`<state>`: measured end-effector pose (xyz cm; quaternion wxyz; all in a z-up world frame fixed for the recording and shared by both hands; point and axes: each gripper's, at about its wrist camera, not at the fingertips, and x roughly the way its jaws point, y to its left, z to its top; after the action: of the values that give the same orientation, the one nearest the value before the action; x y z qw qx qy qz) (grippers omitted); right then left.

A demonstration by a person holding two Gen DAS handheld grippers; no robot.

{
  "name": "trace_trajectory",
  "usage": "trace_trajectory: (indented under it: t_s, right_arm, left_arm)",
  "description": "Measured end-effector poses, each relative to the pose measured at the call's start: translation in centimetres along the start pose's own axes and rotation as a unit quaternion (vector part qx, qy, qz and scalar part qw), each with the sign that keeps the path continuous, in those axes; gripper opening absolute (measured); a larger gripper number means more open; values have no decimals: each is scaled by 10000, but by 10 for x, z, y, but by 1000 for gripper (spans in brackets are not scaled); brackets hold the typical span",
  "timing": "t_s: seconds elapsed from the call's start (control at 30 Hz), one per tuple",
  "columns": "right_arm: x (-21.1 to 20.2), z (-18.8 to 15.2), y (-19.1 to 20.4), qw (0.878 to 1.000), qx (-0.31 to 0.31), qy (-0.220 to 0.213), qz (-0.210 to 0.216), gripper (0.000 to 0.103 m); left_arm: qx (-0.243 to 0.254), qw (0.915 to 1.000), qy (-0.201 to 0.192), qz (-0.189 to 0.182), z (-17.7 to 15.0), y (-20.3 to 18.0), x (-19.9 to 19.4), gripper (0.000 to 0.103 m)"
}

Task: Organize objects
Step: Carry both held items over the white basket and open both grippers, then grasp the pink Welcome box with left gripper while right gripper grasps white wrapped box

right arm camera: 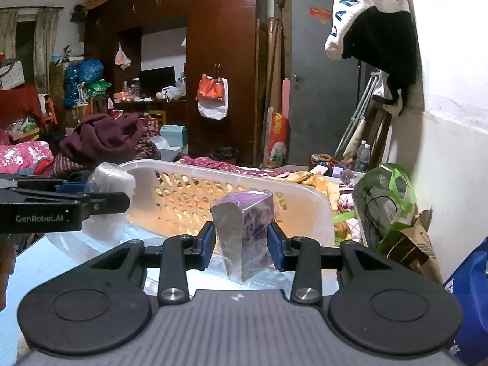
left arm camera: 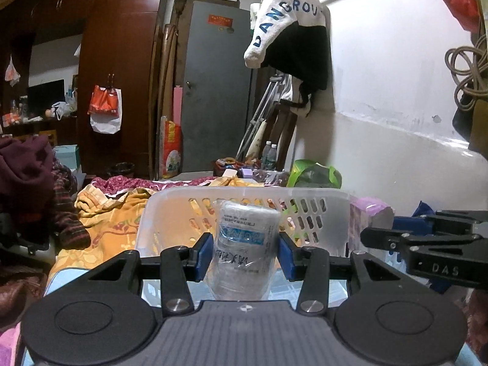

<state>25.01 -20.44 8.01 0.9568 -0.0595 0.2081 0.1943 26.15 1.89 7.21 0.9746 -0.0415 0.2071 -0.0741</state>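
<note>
Cup stack [left arm camera: 245,244], purple box [right arm camera: 247,231] (both gripped)

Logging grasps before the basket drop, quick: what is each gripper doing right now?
Left gripper: closed on the white wrapped roll.
Right gripper: closed on the purple wrapped pack.

There is one white perforated plastic basket [left arm camera: 244,196], one clear wrapped stack of disposable cups [left arm camera: 245,244] and one purple box in clear wrap [right arm camera: 244,231], and there are two grippers, the left gripper [left arm camera: 245,254] and the right gripper [right arm camera: 241,244], each with two blue pads. Further back I count two water bottles [left arm camera: 270,155] on the floor, one green bag [right arm camera: 387,195], one brown paper bag [right arm camera: 418,244], and one pair of crutches [left arm camera: 262,113] against the wall. On the wardrobe hangs one orange and white bag [left arm camera: 105,106], there is one grey door [left arm camera: 213,91], one black and white garment [left arm camera: 292,36] hangs on the wall, and one dark red pile of clothes [right arm camera: 103,138] lies on the left.
</note>
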Motion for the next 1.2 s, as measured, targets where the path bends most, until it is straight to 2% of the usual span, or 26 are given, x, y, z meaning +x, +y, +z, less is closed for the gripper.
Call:
trace_trajectory:
  t_s: [0.43,0.47,0.5,0.53,0.57,0.63,0.7,0.8,0.87,0.97,1.07,1.13,1.2]
  right_arm:
    - [5,1,-3,10000,-28,85,-25,41]
    - [6,1,-3,9999,-40,95,-40,43]
    - [6,1,-2,9999,-37,99,-39,43]
    - [6,1,-2,10000,-35,84,-17,50]
    - [1,0,-2,10000,-24,19,2,66]
    - [-13,-3,-1,9998,-17,-189,-10,88]
    - [-36,-11,-1,9990,-66,-434,48,90]
    - [-79,-40,-8,9975,72,-662,232,96]
    - [-113,-74,-13,9943,237,-939,438,100]
    - [-142,-119,-8,9912,487,-1081,587,100]
    - [-145,-152,3,9897,728,-932,810,98]
    - [-138,-157,9,9893,765,-816,936,92]
    - [-127,-157,13,9903,744,-723,924,87]
  left_arm:
    - [77,10000,21,17,2,-3,3,50]
    - [108,9999,-2,6,1,-4,3,57]
    - [154,9999,-33,5,1,-4,3,73]
    - [187,9998,-85,19,0,-5,1,80]
    - [231,9996,-175,47,0,-6,-3,83]
    - [304,9991,-290,52,-1,-9,-13,83]
    - [296,9987,-409,-41,-6,-8,-32,83]
    - [270,9984,-479,-128,-31,-3,-72,86]
    - [243,9979,-562,-225,-59,4,-99,88]
    - [21,9976,-633,-264,-103,13,-128,88]
    - [-325,9974,-505,-397,-138,20,-137,88]
    - [-370,9975,-383,-460,-153,20,-136,88]
    - [-314,9982,-367,-354,-162,19,-136,88]
